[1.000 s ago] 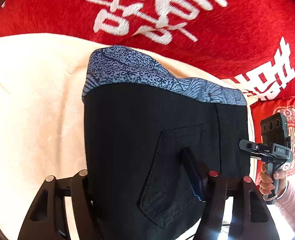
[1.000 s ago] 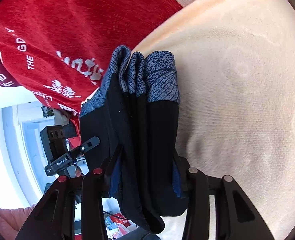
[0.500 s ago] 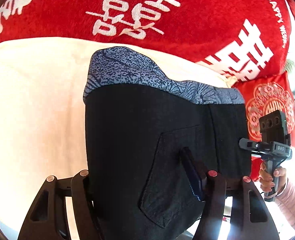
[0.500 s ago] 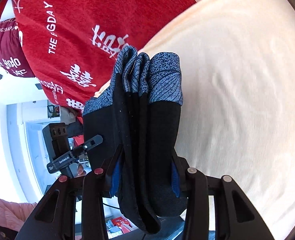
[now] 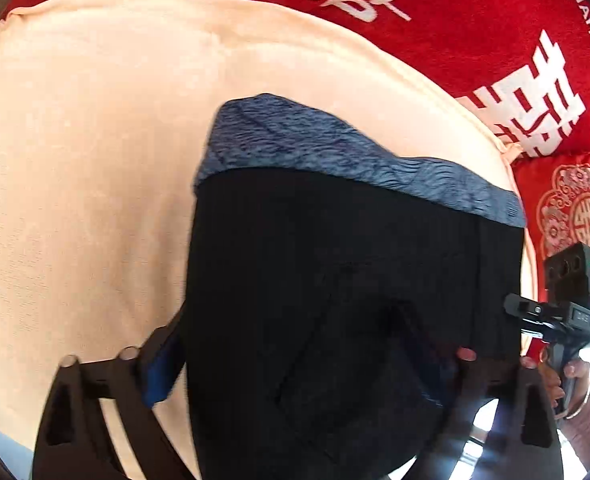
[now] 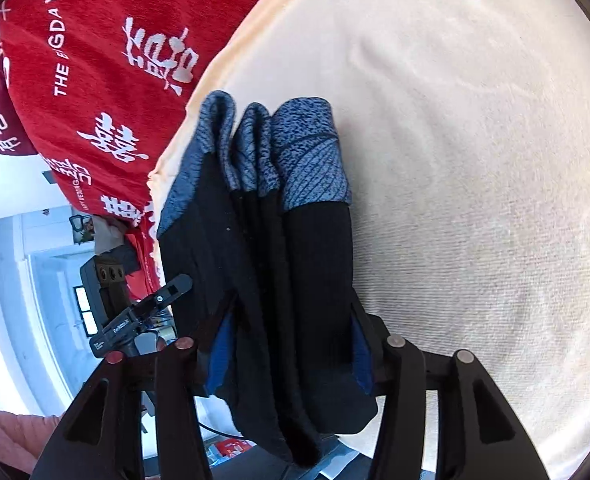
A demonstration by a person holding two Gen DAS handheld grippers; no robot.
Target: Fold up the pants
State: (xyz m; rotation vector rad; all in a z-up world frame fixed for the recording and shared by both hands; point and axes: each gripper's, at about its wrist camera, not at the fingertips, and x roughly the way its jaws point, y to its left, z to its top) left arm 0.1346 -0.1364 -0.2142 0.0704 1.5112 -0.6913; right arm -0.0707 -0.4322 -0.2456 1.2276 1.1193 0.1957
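Since a second ago the left claw [image 5: 295,364] has spread wide: in the left wrist view its left finger [image 5: 163,356] now stands clear of the pants [image 5: 355,280], with cream blanket [image 5: 87,184] showing behind it, where before it was tucked against the cloth. Its jaws are opening, and the folded pants lie between them but the pads no longer press on the fabric. From this claw the bundle runs straight ahead, black body nearest and the blue patterned waistband [image 5: 335,148] at the far end, lying over the cream blanket; the red blanket [image 5: 475,32] lies beyond that. The pants' long axis follows the line of the fingers. To the right of this claw, just past the bundle's right edge, the right claw's body [image 5: 563,304] and the hand [image 5: 567,376] holding it are visible.

Seen from the right wrist, the right claw [image 6: 291,356] is also opening. The stacked folds of the pants [image 6: 263,260] stand edge-on between its fingers; whether the blue pads [image 6: 221,356] have parted from the cloth I cannot tell, and the fabric fills most of the gap. The layers run directly away from this claw, waistband [image 6: 307,152] farthest. The left claw's body [image 6: 135,316] sits to this claw's left, at the bundle's other side. Both claws flank the pants at the near end, so I judge that releasing and backing straight out along that axis is what the coming move turns on.
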